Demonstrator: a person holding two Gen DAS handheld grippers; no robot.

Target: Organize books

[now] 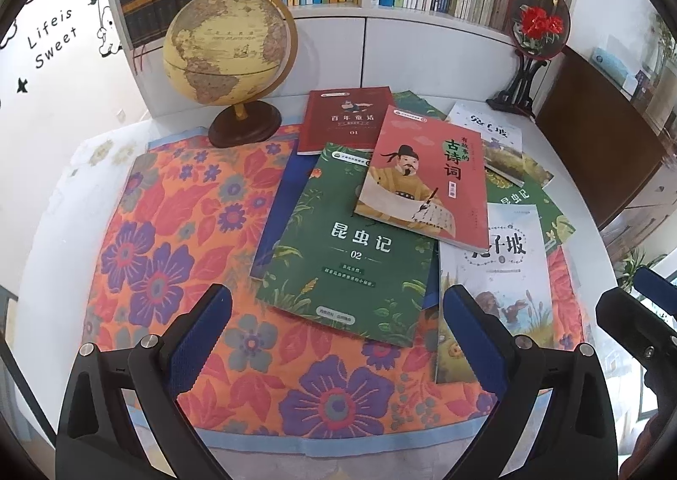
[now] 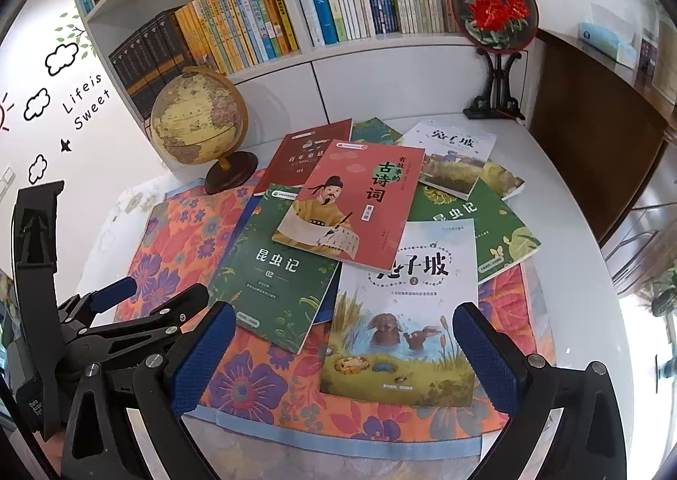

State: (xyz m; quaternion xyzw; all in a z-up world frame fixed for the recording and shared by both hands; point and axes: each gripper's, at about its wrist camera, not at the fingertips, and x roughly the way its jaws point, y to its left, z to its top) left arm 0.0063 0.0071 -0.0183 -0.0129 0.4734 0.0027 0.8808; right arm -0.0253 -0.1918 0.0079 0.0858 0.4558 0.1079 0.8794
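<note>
— Looking over the pile: which books show whole?

— Only the red poetry book [image 2: 351, 205], lying tilted on top of the heap. It covers a corner of the green book marked 02 [image 2: 279, 272] and the top left of the pale rabbit book [image 2: 402, 323], so the first character of that title is hidden.

— And underneath?

— A dark red book marked 01 [image 1: 345, 116] shows only its upper part, near the globe [image 1: 226, 48]. A second green book [image 2: 474, 226] and a second pale book [image 2: 455, 158] are half buried, and a blue cover [image 1: 279, 201] peeks out at the left edge; its title cannot be seen.

— Where does it all lie?

— On the flowered cloth [image 1: 169, 234] over the white table [image 2: 562, 201], below the bookshelf [image 2: 296, 53], with a round fan on a stand [image 2: 495, 15] at the back.

— The grippers?

— Left gripper [image 1: 338, 344] has its fingers wide apart above the cloth, holding nothing. Right gripper [image 2: 342, 353] is likewise spread, with nothing between, over the rabbit book's lower half. Each is cut off at the bottom of its own view.
</note>
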